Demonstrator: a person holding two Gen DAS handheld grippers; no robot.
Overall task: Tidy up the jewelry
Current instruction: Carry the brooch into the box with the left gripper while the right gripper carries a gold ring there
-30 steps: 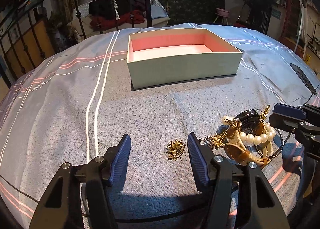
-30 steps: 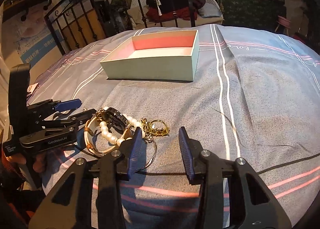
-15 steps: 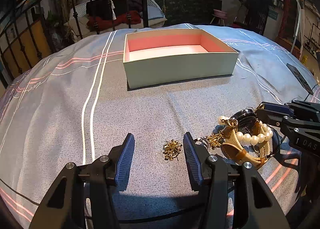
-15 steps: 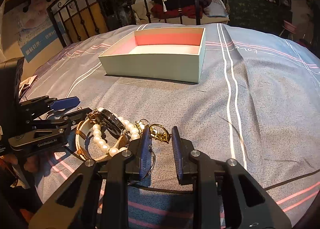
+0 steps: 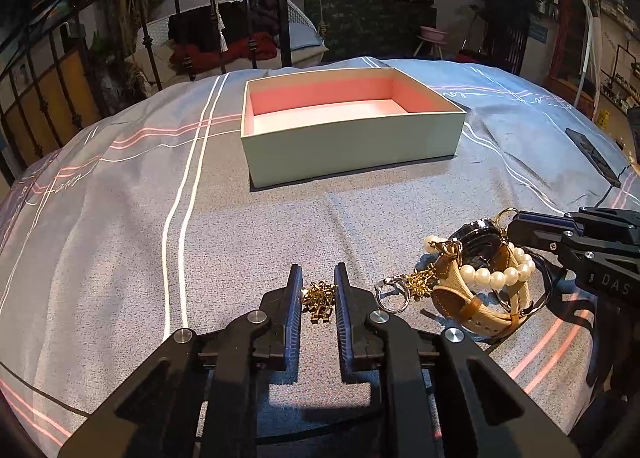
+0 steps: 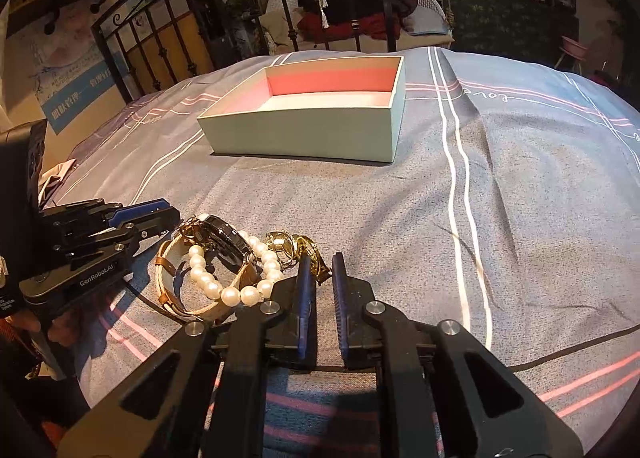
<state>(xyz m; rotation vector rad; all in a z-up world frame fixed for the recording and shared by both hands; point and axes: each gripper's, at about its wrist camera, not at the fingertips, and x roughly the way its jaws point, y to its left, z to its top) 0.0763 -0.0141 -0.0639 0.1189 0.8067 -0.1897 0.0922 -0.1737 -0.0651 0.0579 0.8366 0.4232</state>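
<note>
An open pale green box with a pink inside stands on the grey bedspread; it also shows in the right wrist view. My left gripper is shut on a small gold brooch lying on the cloth. To its right lies a pile with a pearl bracelet, a black-faced watch on a tan strap and a silver ring. My right gripper is shut on a gold bracelet at the pile's edge, beside the pearls.
A black iron bed frame runs along the far side. A dark phone lies at the right edge of the bedspread. White and pink stripes cross the cloth.
Both grippers have closed. The left jaws came together around the gold brooch. The right jaws moved forward and closed on the gold bracelet.
</note>
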